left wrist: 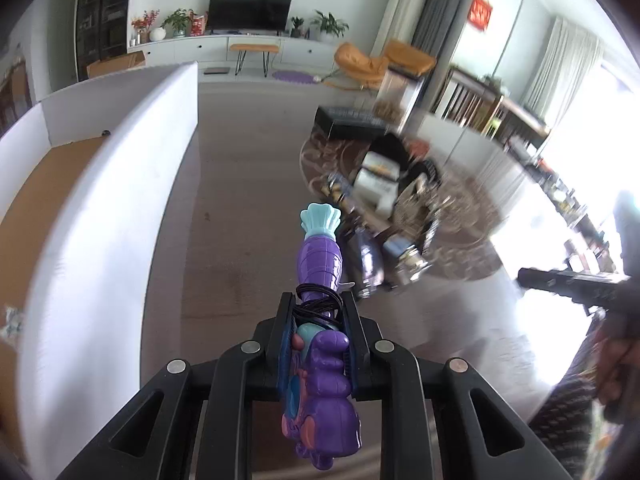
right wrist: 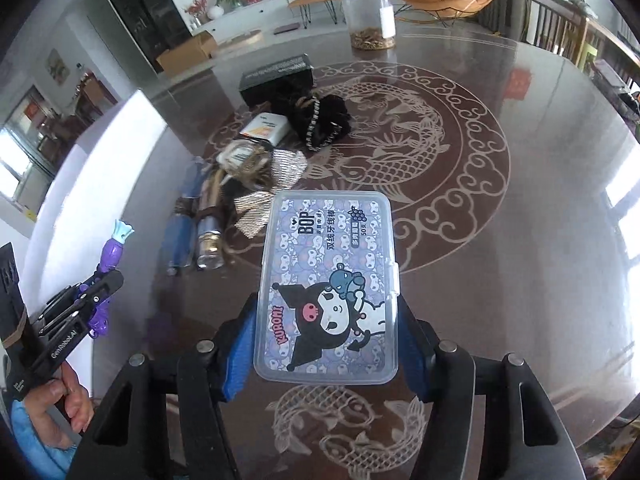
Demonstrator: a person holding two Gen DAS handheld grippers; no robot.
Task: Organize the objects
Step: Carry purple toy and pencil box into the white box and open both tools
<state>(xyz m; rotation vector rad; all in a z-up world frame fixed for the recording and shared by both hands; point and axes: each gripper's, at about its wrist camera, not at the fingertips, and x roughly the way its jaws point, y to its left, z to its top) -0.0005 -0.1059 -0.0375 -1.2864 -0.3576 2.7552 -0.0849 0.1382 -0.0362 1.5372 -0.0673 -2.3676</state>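
Carrying is the step in hand: left claw clenched on the purple-and-teal plastic toy near the white-walled cardboard box; right claw grasping the clear Kuromi-printed floss-pick case above the glossy worktop; next, I judge, each needs lowering into the box.

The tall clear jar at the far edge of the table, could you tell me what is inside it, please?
The clear jar holds a shallow layer of brownish pieces at its bottom; above that it looks empty. A white label covers part of its right side, and what the pieces are cannot be told.
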